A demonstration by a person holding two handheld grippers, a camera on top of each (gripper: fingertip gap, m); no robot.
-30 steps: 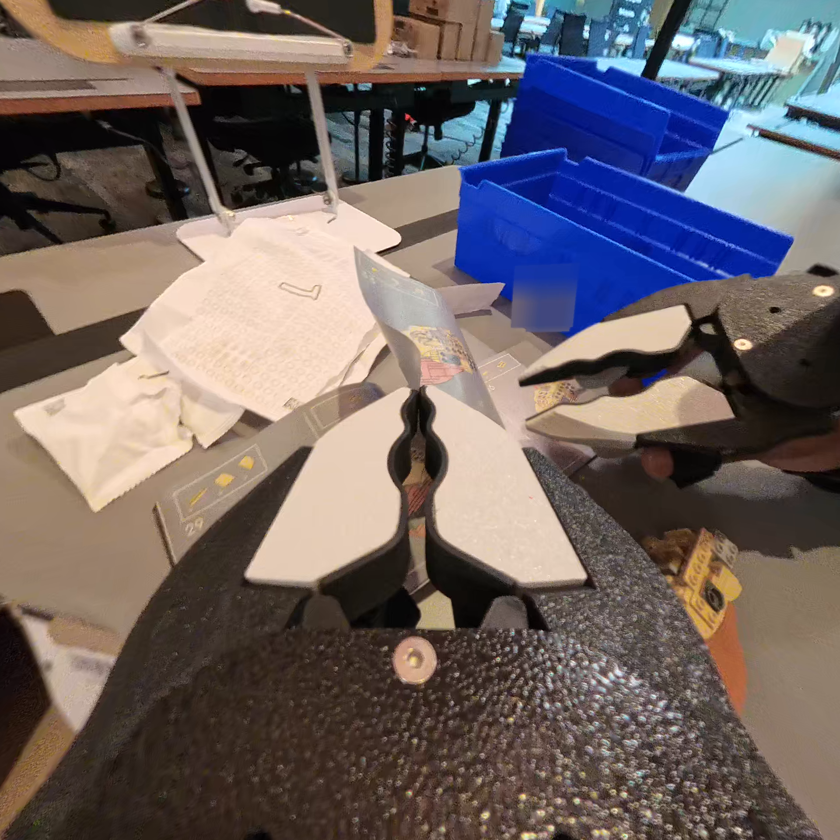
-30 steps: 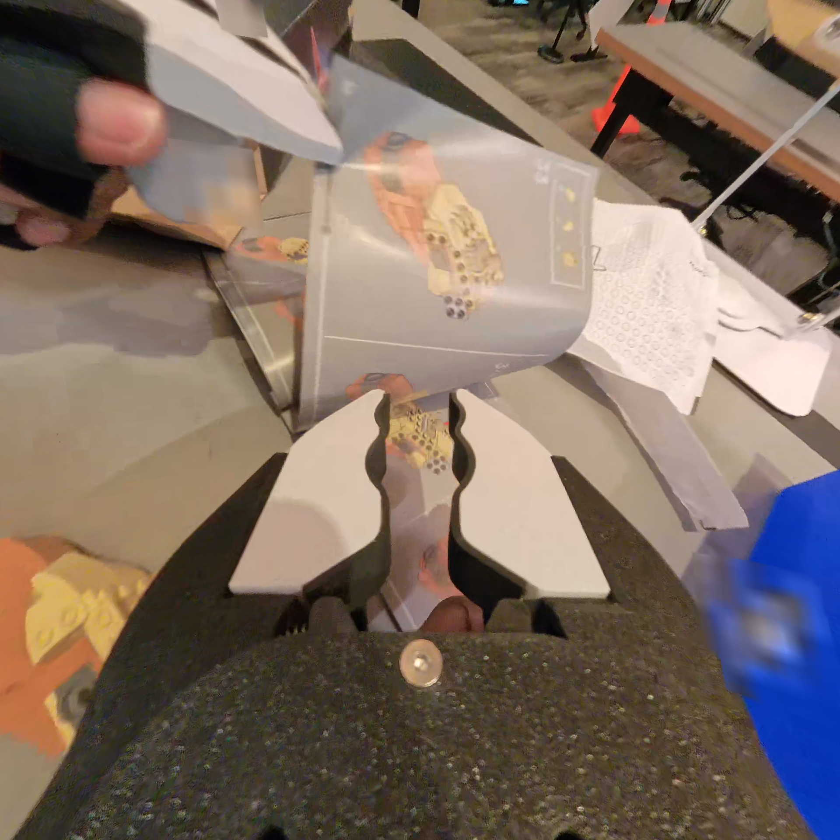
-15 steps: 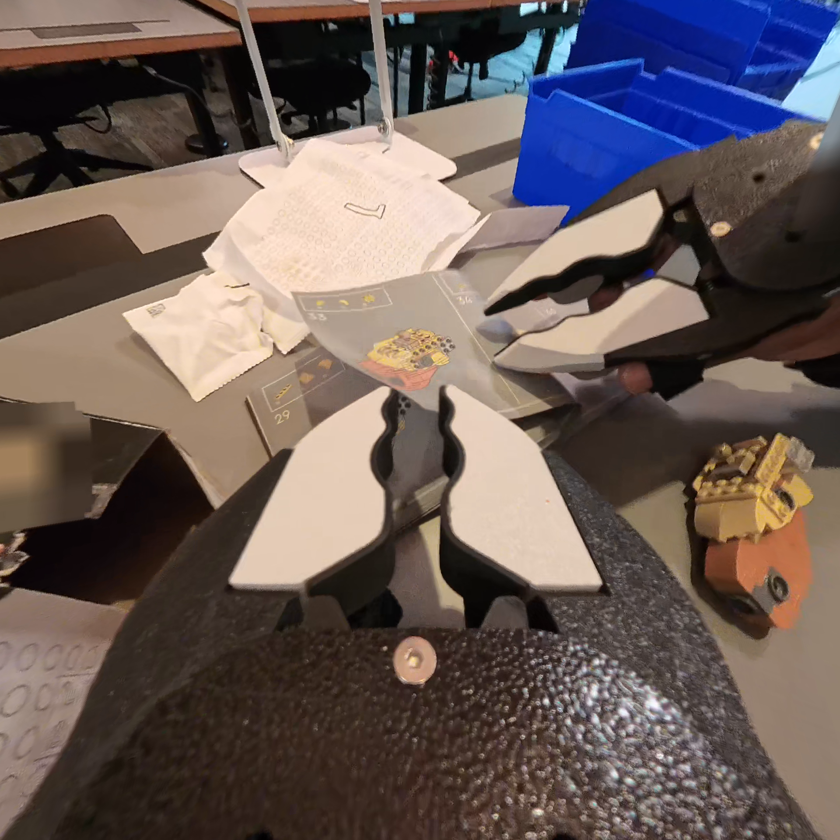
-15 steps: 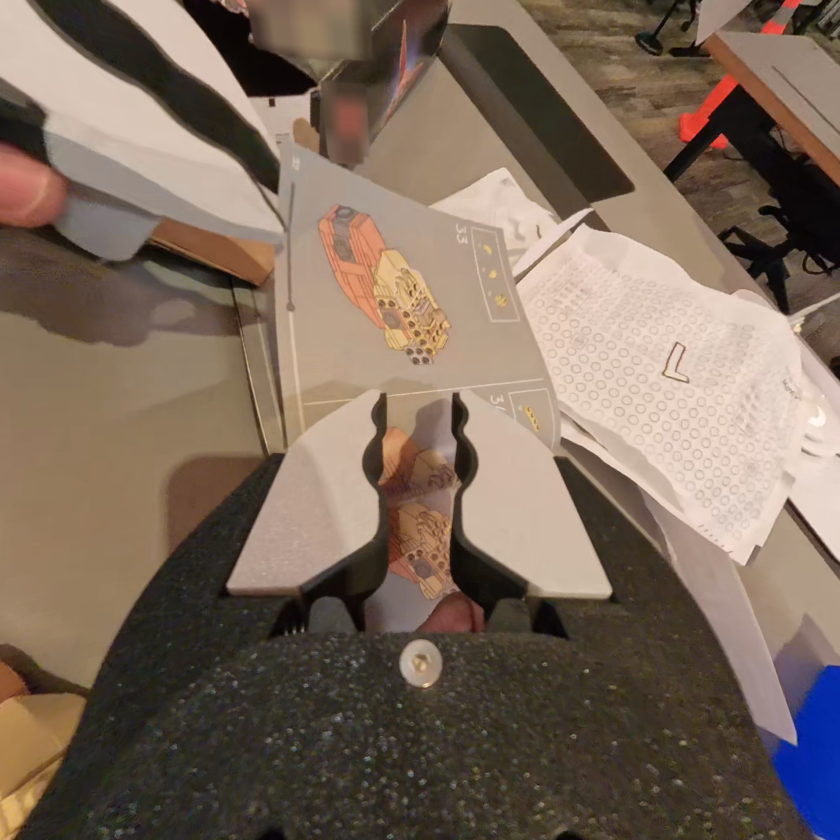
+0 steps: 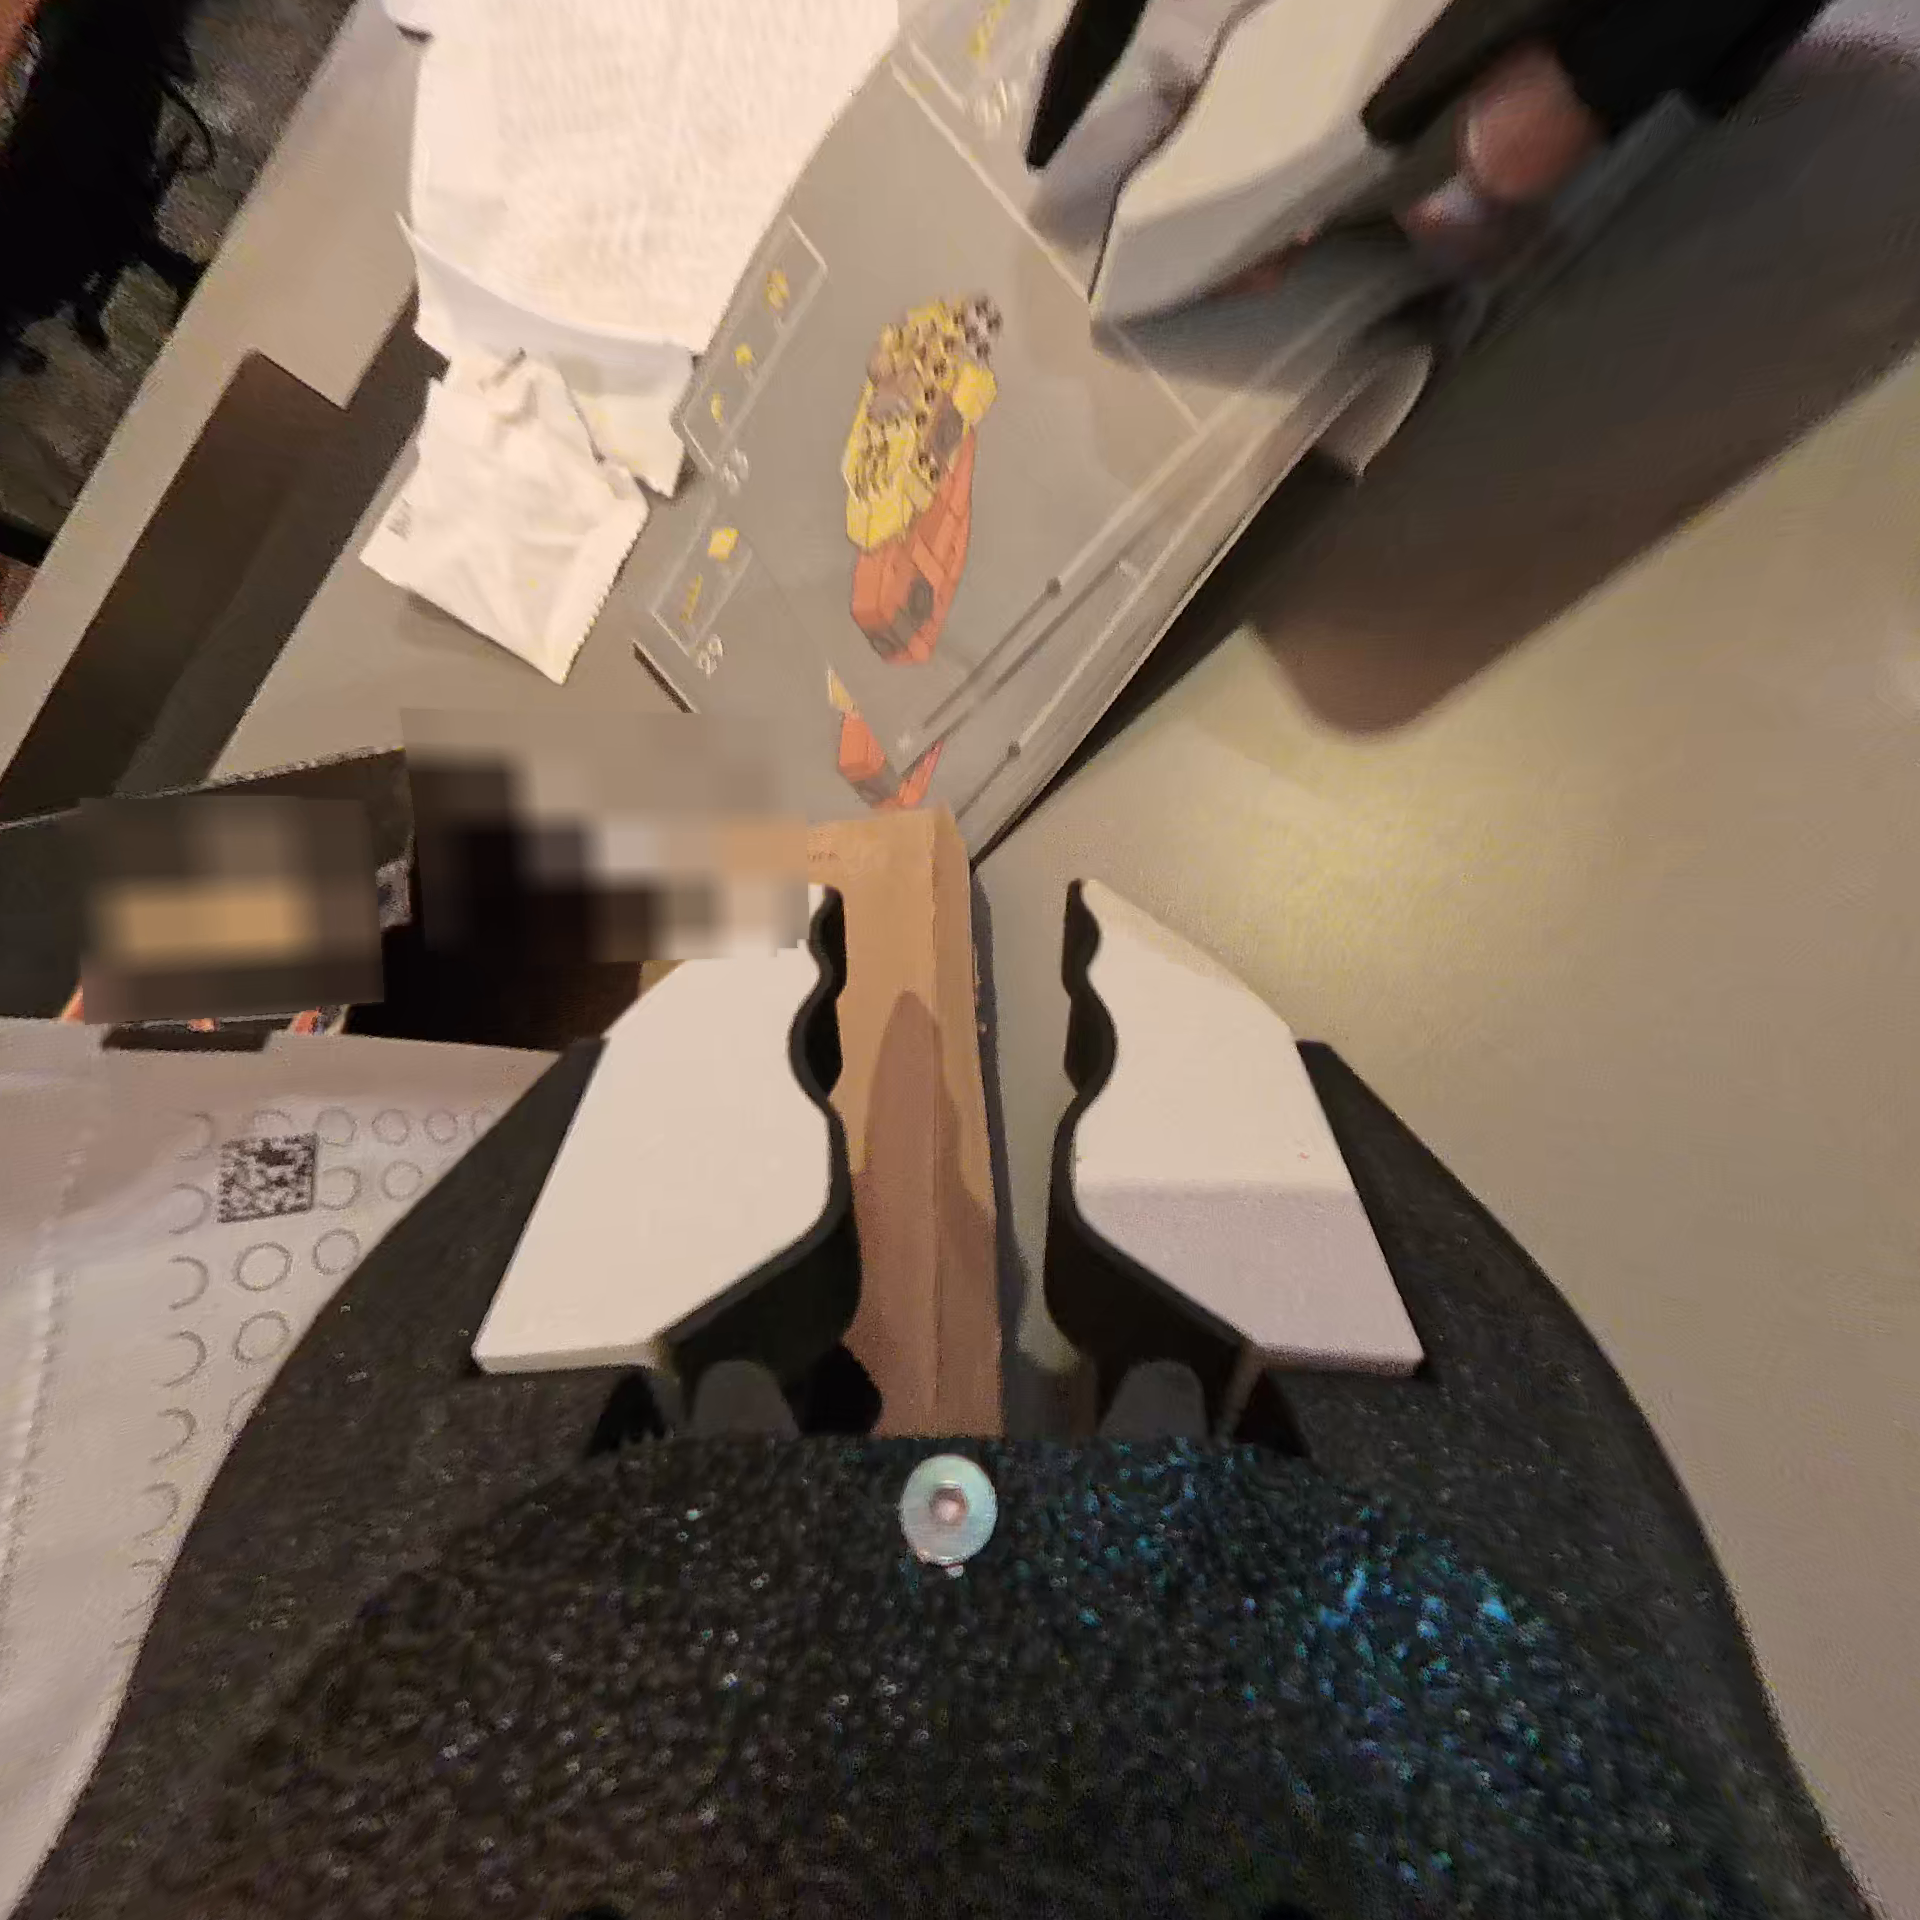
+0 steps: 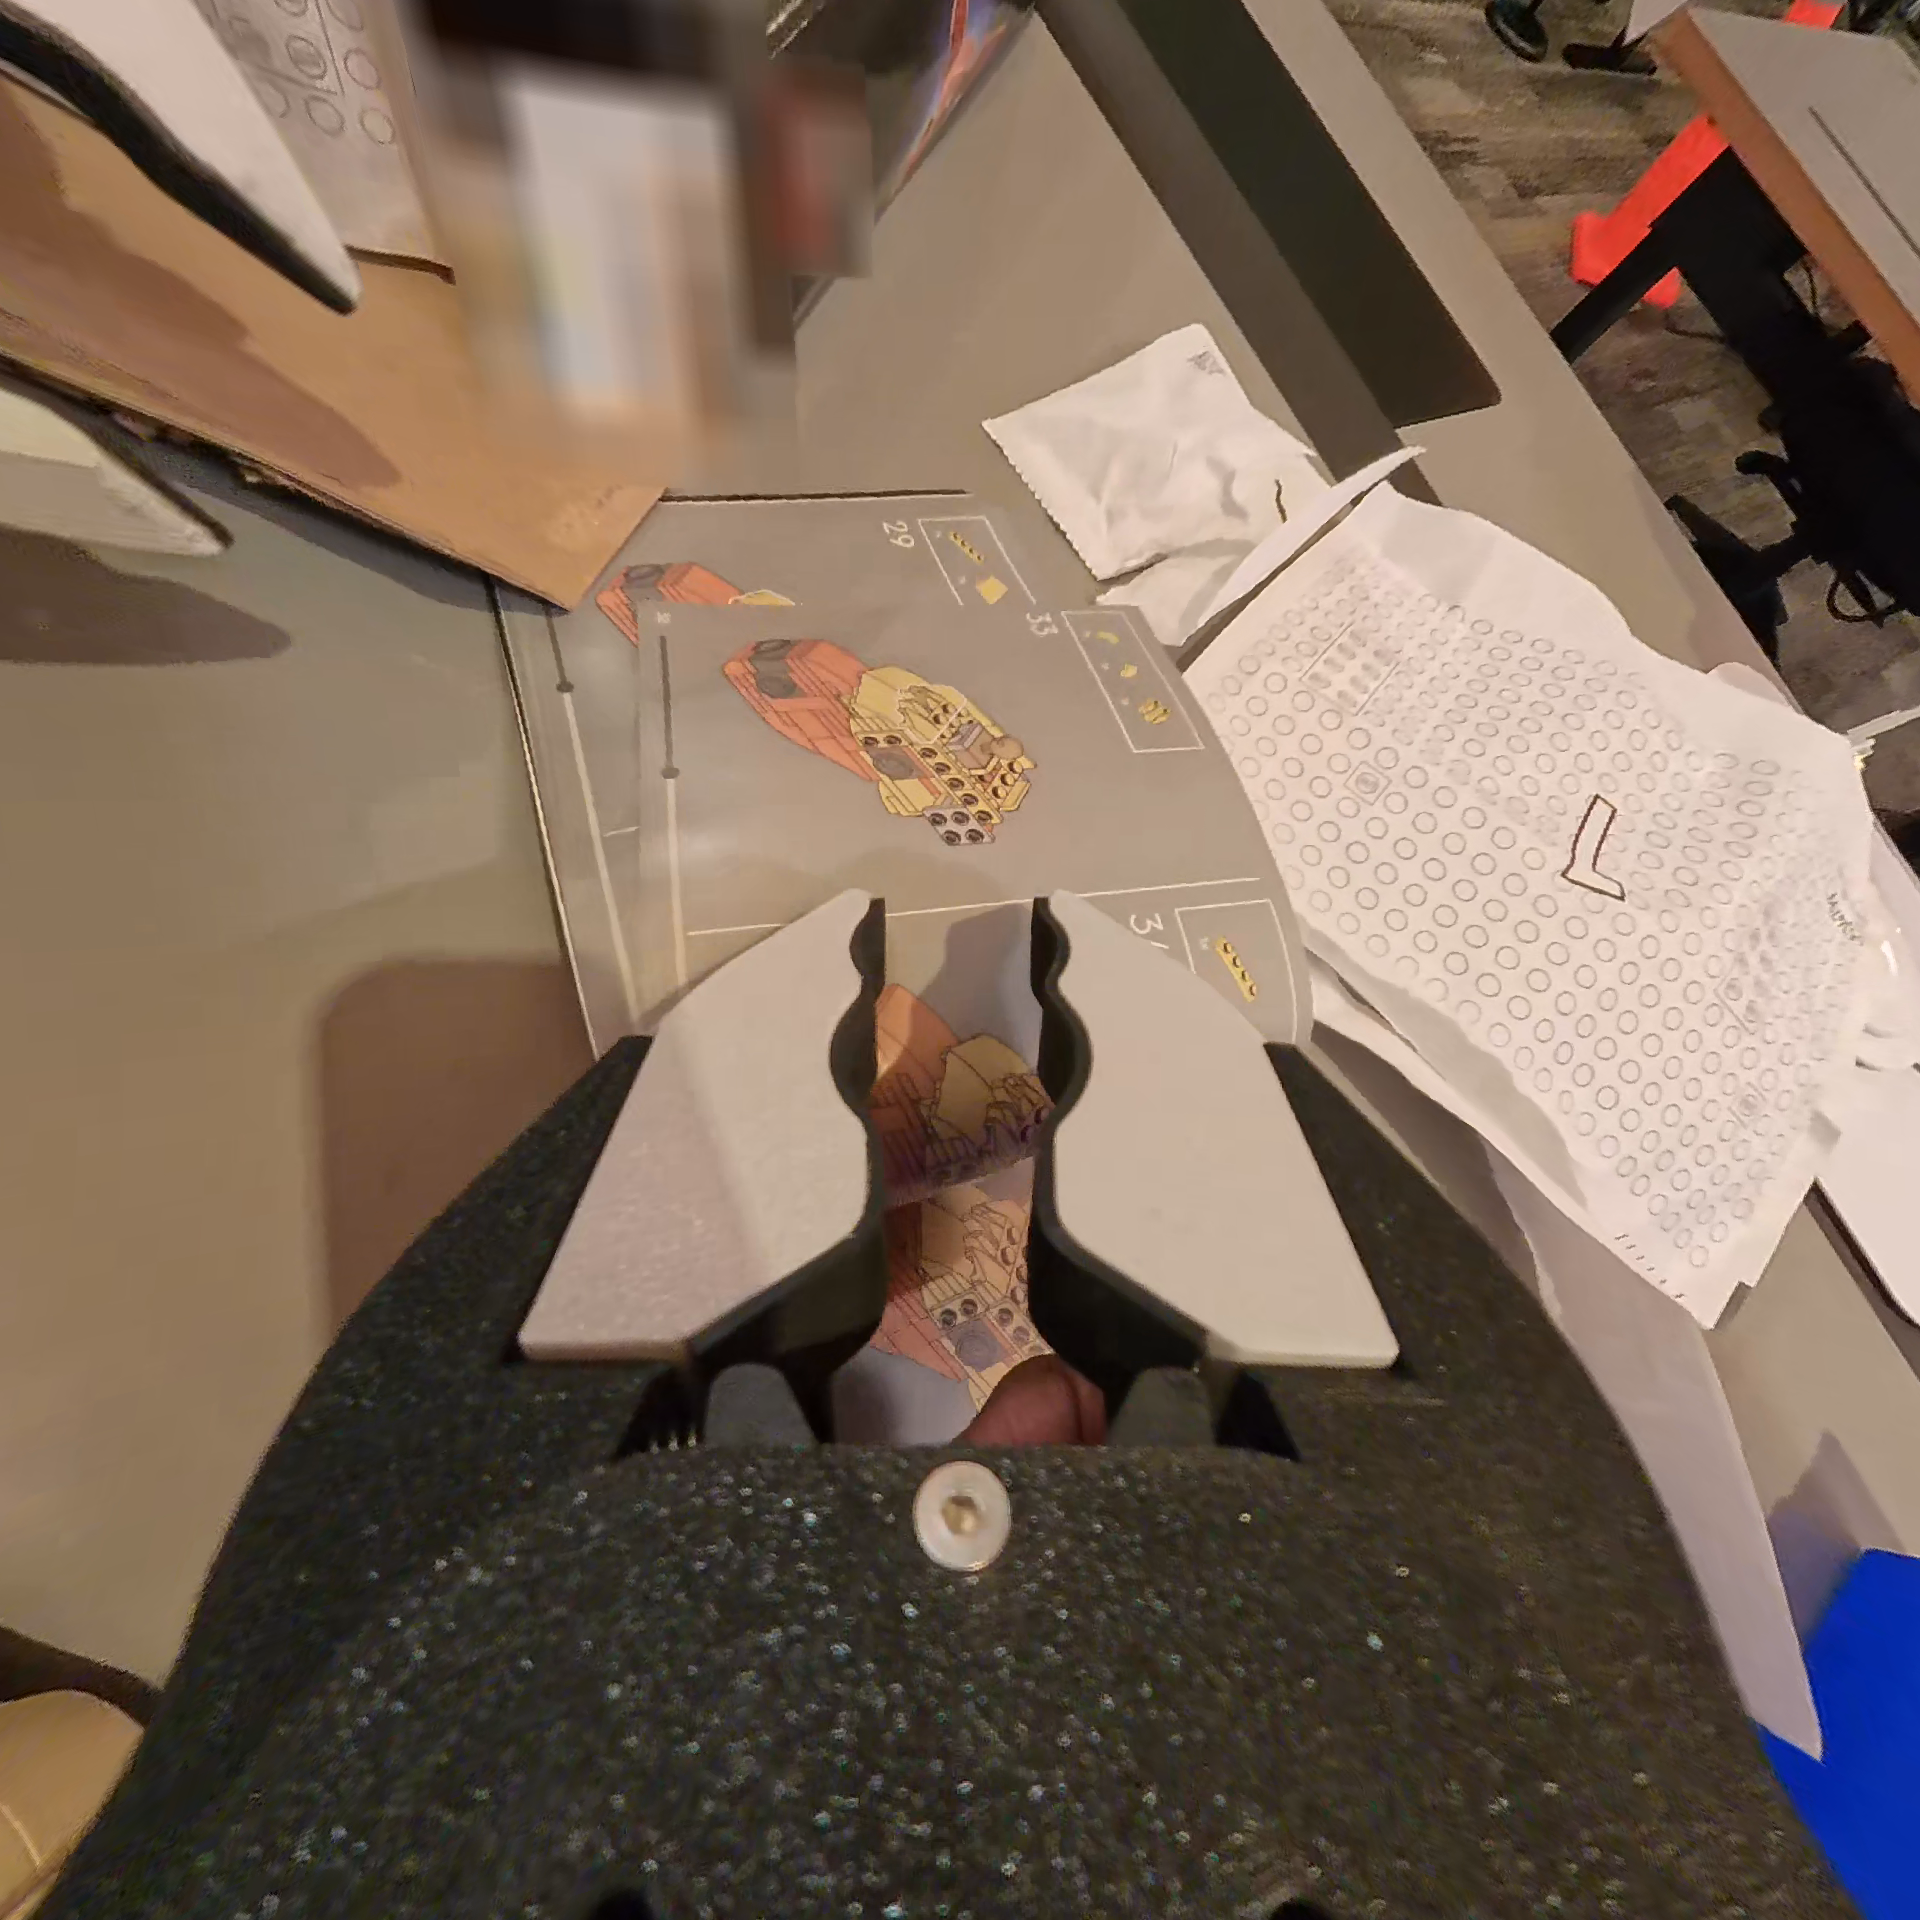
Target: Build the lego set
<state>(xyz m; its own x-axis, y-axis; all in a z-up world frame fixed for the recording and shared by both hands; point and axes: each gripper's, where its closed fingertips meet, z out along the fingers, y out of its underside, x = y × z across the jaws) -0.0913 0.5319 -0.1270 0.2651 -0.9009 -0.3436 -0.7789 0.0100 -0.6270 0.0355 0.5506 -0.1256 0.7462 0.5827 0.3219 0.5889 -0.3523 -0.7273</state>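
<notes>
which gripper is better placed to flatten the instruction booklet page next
Right. The right gripper sits open directly over the instruction booklet, its page curling upward. The left gripper is open over a brown cardboard flap, off the booklet's edge.

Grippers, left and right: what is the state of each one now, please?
Left gripper: open, holding nothing; a brown cardboard flap shows between its fingers.
Right gripper: open, holding nothing, above the instruction booklet.
</notes>
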